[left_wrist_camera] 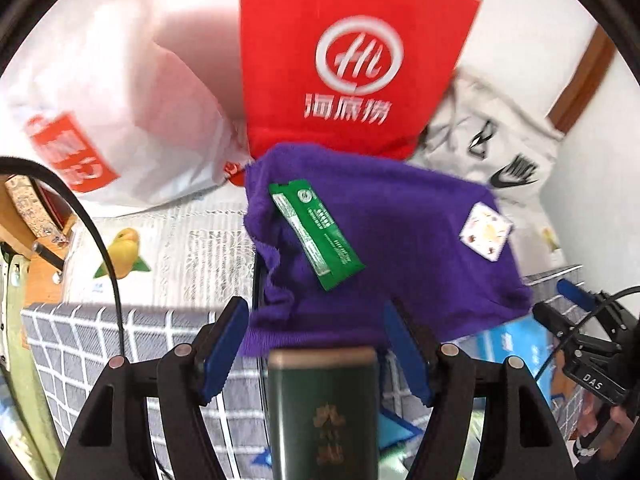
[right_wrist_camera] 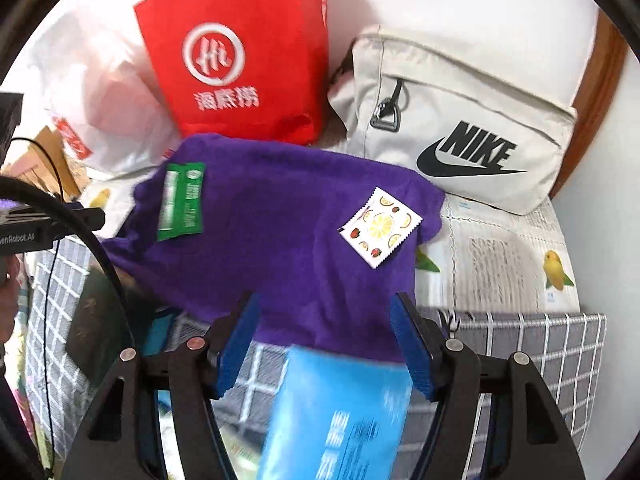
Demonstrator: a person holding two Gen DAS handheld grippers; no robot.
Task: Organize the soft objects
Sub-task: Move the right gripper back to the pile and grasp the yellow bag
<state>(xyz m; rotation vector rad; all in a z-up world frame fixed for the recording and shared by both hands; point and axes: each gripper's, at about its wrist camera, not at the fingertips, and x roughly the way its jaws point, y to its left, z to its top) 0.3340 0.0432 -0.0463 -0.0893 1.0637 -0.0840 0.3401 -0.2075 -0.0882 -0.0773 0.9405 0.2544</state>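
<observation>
1. Purple cloth (left_wrist_camera: pixel 384 240) lies spread on the bed, its near edge draped over the grey checked cover (left_wrist_camera: pixel 100 344). Seen again from the right wrist (right_wrist_camera: pixel 280 232), it sits in front of the red paper bag (right_wrist_camera: pixel 240 60).
2. 2 flat packets rest on top of the cloth: a green sachet (left_wrist_camera: pixel 316 236) toward its left side, a small fruit-print sachet (left_wrist_camera: pixel 486 232) toward its right. They are well apart.
3. Left gripper (left_wrist_camera: pixel 316 336): jaws spread, nothing pinched. A dark green tin (left_wrist_camera: pixel 322 412) sits low in that view, close to the camera; whether it touches the fingers I cannot tell.
4. Right gripper (right_wrist_camera: pixel 324 332): jaws likewise released, pads clear of the cloth. A blue packet (right_wrist_camera: pixel 336 412) lies below it, blurred.
5. Around: white plastic bag (left_wrist_camera: pixel 120 100) left of the red one, beige pouch (right_wrist_camera: pixel 460 120) at right, by the wall.
6. Judgement: the cloth looks laid out and let go; both grippers free.
7. Next move likely calls for each gripper to take a cloth edge or corner and fold without spilling the 2 sachets.
</observation>
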